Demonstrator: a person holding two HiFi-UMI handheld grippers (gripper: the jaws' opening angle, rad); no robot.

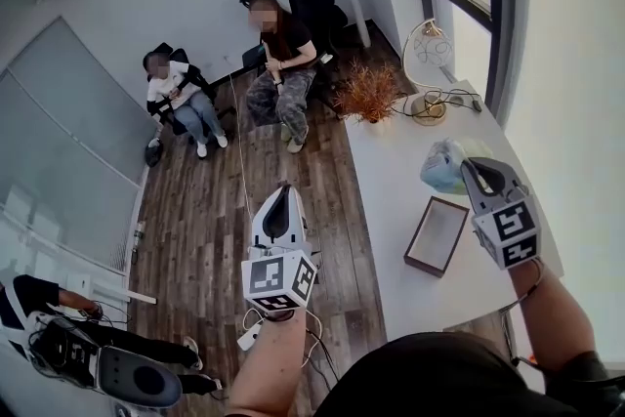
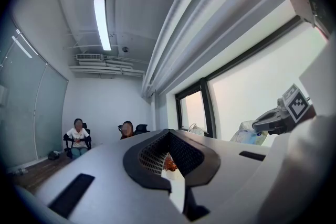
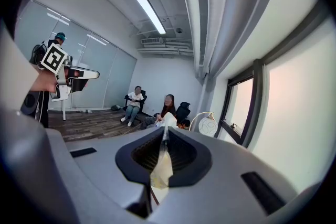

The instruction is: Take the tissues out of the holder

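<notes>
Head view: right claw [image 1: 468,165] holds tissues [image 1: 441,171] beyond holder [image 1: 417,232] rim

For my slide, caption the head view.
Right gripper grips a tissue pack near the empty wooden holder on a white table.

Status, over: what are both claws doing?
Right gripper shut on tissue pack, out of the holder. Left gripper shut, empty. Holder empty. Nothing in the way.

We see a white counter [image 1: 391,200] beside the window. At its far end stand a dried orange plant [image 1: 369,93] and a hoop lamp [image 1: 428,104]; nearer us lies a shallow brown holder [image 1: 437,234].
</notes>
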